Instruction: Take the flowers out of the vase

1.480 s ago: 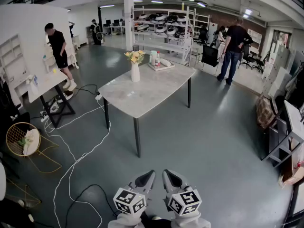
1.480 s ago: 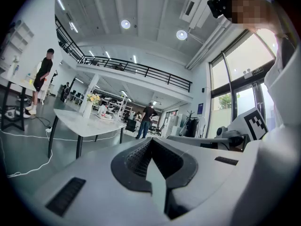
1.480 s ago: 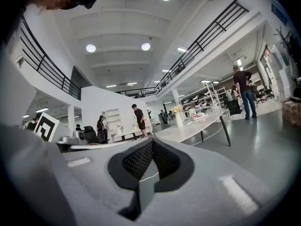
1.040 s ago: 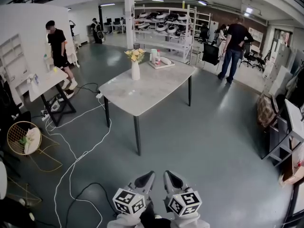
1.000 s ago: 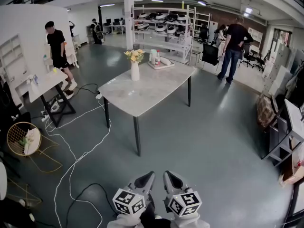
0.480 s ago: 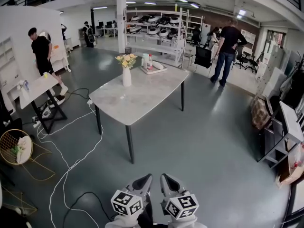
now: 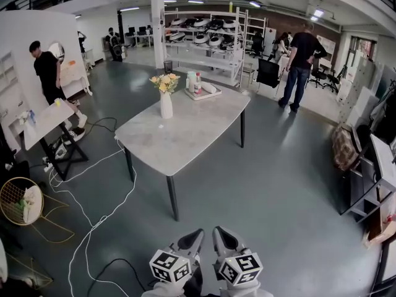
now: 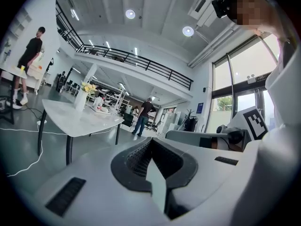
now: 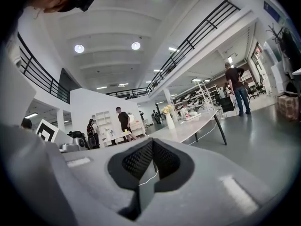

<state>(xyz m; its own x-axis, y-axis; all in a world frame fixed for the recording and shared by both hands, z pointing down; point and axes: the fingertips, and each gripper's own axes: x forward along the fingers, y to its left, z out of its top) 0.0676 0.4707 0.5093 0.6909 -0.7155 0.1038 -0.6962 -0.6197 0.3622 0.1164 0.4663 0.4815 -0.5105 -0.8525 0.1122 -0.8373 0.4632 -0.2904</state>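
White vase [image 7: 166, 106] upright on the pale marble table [image 7: 185, 135], near its far left edge, with yellow and cream flowers [image 7: 164, 82] in its mouth. Just past the vase, at the table's far end, a tray [image 7: 199, 96] with bottles. Left gripper [image 8: 151, 145] and right gripper [image 9: 153, 147] side by side, well short of the table's near corner and aimed toward it. Jaws of each pressed together, nothing between them. White cable [image 7: 93, 218] trailing over the floor left of the table. Person in black [image 7: 44, 73] well off to the table's left, another [image 7: 302, 57] beyond its far right side. Shelving rack [image 7: 204, 42] behind the table's far end.
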